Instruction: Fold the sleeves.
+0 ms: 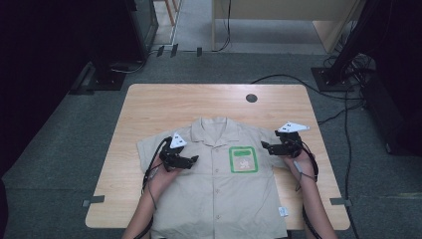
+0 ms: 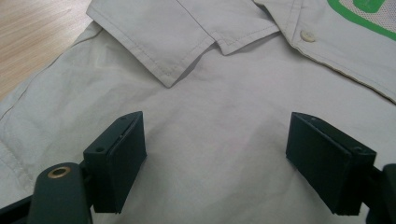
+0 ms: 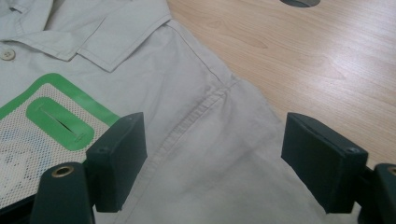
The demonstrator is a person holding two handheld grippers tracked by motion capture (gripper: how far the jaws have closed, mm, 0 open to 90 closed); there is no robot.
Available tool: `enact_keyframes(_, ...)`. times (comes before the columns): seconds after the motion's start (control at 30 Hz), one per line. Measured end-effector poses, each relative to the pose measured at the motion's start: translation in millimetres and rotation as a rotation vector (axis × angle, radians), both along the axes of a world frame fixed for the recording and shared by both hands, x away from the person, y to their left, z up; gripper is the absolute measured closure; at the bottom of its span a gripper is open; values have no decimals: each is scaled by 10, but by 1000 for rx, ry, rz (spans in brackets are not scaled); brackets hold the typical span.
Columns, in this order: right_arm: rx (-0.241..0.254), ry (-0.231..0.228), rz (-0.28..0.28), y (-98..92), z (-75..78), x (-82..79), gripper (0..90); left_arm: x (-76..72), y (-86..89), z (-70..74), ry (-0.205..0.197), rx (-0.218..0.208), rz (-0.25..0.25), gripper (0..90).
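A beige short-sleeved shirt (image 1: 219, 184) lies flat, front up, on the wooden table (image 1: 149, 104), collar toward the far side. It has a green-edged chest pocket (image 1: 243, 159) and a button row down the middle. My left gripper (image 1: 193, 160) hovers over the shirt's left chest, open, with bare cloth (image 2: 215, 135) between the jaws and the collar (image 2: 187, 42) just ahead. My right gripper (image 1: 264, 147) hangs open above the right shoulder seam (image 3: 196, 116), beside the green pocket (image 3: 56, 121). Neither one holds anything.
A round cable hole (image 1: 251, 98) sits near the table's far edge. Bare wood (image 3: 299, 60) lies to the right of the shirt's sleeve. Cables (image 1: 343, 109) run over the grey floor around the table, with dark equipment stands at the back corners.
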State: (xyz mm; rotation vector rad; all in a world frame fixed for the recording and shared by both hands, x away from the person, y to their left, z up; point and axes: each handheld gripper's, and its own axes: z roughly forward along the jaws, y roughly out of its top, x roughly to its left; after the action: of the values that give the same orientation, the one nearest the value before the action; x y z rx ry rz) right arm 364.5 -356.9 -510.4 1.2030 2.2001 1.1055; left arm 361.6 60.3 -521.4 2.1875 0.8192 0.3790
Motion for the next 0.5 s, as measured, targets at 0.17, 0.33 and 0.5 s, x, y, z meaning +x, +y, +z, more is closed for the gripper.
enact_keyframes(0.17, 4, -3, -6, -36, -3, 8, 220, 0, 0, 0, 0, 0, 0, 202)
enact_keyframes(0.33, 4, -3, -11, -58, -5, 10, 225, 0, 0, 0, 0, 0, 0, 202)
enact_keyframes(0.5, -6, -3, -15, -89, -9, 11, 225, 0, 0, 0, 0, 0, 0, 201)
